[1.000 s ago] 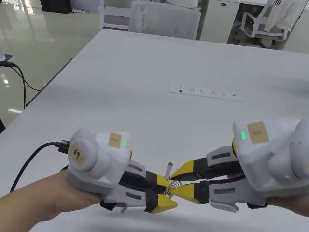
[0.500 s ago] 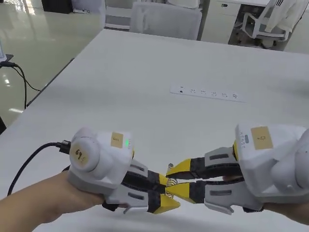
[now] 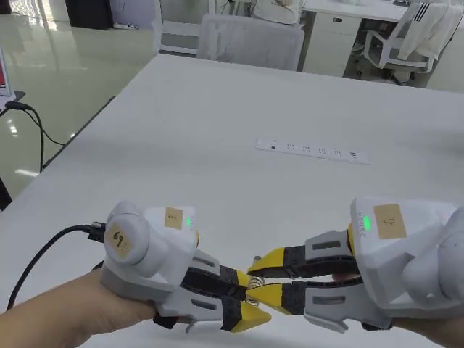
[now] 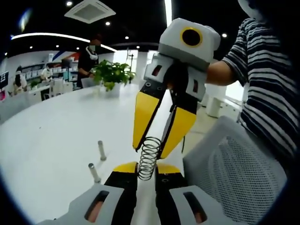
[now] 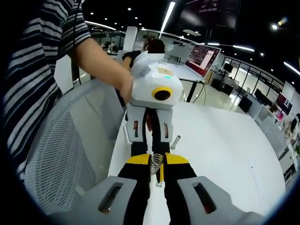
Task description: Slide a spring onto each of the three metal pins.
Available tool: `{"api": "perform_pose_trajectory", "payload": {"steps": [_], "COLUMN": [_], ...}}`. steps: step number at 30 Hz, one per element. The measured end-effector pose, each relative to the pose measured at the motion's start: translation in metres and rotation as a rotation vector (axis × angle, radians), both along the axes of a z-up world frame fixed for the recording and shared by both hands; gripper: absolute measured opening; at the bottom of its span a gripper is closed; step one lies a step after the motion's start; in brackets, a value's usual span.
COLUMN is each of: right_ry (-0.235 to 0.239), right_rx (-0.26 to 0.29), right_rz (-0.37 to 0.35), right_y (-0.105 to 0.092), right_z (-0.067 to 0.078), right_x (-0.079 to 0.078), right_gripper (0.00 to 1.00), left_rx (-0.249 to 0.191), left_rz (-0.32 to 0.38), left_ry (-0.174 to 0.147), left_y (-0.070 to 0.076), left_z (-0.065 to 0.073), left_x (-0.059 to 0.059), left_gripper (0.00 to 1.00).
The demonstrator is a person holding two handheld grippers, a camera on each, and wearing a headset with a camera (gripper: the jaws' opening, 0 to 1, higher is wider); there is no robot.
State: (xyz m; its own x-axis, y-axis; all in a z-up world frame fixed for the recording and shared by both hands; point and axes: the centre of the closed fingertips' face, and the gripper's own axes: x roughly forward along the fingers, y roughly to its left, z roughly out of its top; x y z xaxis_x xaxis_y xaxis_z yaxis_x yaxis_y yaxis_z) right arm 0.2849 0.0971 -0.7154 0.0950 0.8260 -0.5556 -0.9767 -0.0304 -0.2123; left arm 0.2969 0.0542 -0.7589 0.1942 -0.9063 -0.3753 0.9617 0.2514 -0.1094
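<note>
No pin wears a spring as far as I can see, so the task looks barely begun. In the left gripper view a pin [image 4: 101, 150] and a second pin [image 4: 93, 172] stand upright and bare on the table [image 3: 217, 145]; I cannot place the third. The spring [image 4: 149, 157] hangs in the air between the two tools, near the table's front edge. The left gripper [image 4: 146, 168] is narrowed on its lower end, and the right gripper [image 5: 158, 160] pinches its other end, tip to tip. Compared with a second ago, the tips overlap more closely. In the head view the pin behind them, then plain, is now nearly covered.
</note>
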Motion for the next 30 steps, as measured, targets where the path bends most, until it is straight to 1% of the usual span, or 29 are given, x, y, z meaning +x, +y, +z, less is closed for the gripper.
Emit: {"api": "perform_pose_trajectory", "payload": {"steps": [1, 3, 6, 8, 10, 12, 15, 20, 24, 26, 30], "right_ry": [-0.003, -0.007, -0.009, -0.015, -0.016, -0.024, -0.025, -0.037, -0.049, -0.057, -0.059], "right_rx": [0.005, 0.004, -0.007, -0.013, -0.010, -0.015, -0.015, -0.016, -0.023, -0.028, -0.033], "right_rz": [-0.001, -0.003, -0.007, -0.010, -0.016, -0.020, -0.031, -0.040, -0.051, -0.057, -0.072], "right_y": [0.001, 0.001, 0.000, -0.001, -0.002, -0.004, -0.005, -0.006, -0.008, -0.009, -0.011], "right_z": [0.001, 0.002, -0.001, -0.002, -0.002, -0.002, -0.002, -0.002, -0.003, -0.004, -0.005], "right_x": [0.001, 0.002, 0.004, 0.004, 0.005, 0.007, 0.009, 0.012, 0.015, 0.017, 0.020], "right_gripper": [0.07, 0.07, 0.07, 0.07, 0.07, 0.07, 0.07, 0.07, 0.07, 0.07, 0.07], "left_rx": [0.005, 0.010, 0.012, 0.012, 0.009, 0.010, 0.017, 0.002, 0.008, 0.004, 0.002], "left_rz": [0.002, 0.010, 0.031, 0.041, 0.060, 0.071, 0.093, 0.122, 0.140, 0.151, 0.187], "left_ry": [-0.001, 0.008, 0.003, 0.006, 0.007, 0.017, 0.016, 0.021, 0.016, 0.017, 0.022], "left_y": [0.001, 0.003, 0.007, 0.010, 0.015, 0.020, 0.028, 0.037, 0.044, 0.048, 0.062], "left_z": [-0.001, -0.002, -0.003, -0.003, -0.003, -0.004, -0.005, -0.001, -0.001, 0.000, 0.002], "left_x": [0.000, 0.000, 0.002, 0.004, 0.006, 0.006, 0.007, 0.008, 0.009, 0.009, 0.010], "left_gripper": [0.07, 0.10, 0.15, 0.16, 0.19, 0.21, 0.22, 0.24, 0.26, 0.27, 0.29]}}
